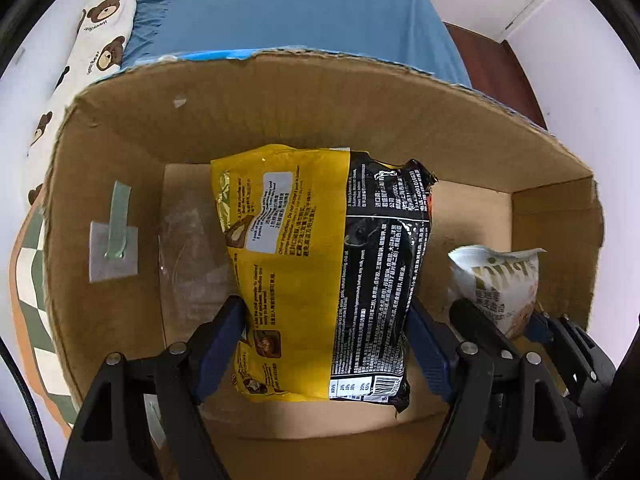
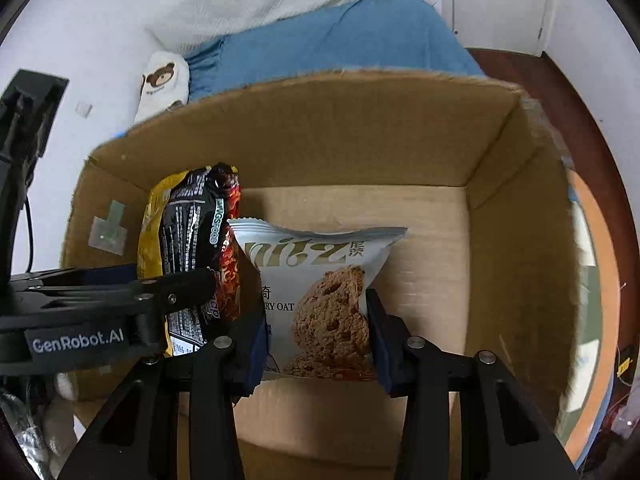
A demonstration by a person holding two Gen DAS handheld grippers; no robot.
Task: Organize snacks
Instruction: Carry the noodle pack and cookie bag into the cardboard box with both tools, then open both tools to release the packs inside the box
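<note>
My left gripper (image 1: 324,320) is shut on a yellow and black noodle packet (image 1: 320,264), held inside an open cardboard box (image 1: 280,108) above its floor. My right gripper (image 2: 316,320) is shut on a white oat cookie packet (image 2: 320,296), also down inside the box (image 2: 360,132). The two packets hang side by side. In the left wrist view the cookie packet (image 1: 500,284) shows at the right with the right gripper's fingers (image 1: 480,320) around it. In the right wrist view the noodle packet (image 2: 192,248) stands at the left in the left gripper's fingers (image 2: 176,292).
The box stands against a bed with a blue sheet (image 1: 300,12). A bear-print pillow (image 1: 96,40) lies to its left. A checked mat (image 1: 28,272) lies under the box. Tape patches (image 1: 114,248) stick to the box's left wall. Dark wooden floor (image 2: 560,80) shows at the right.
</note>
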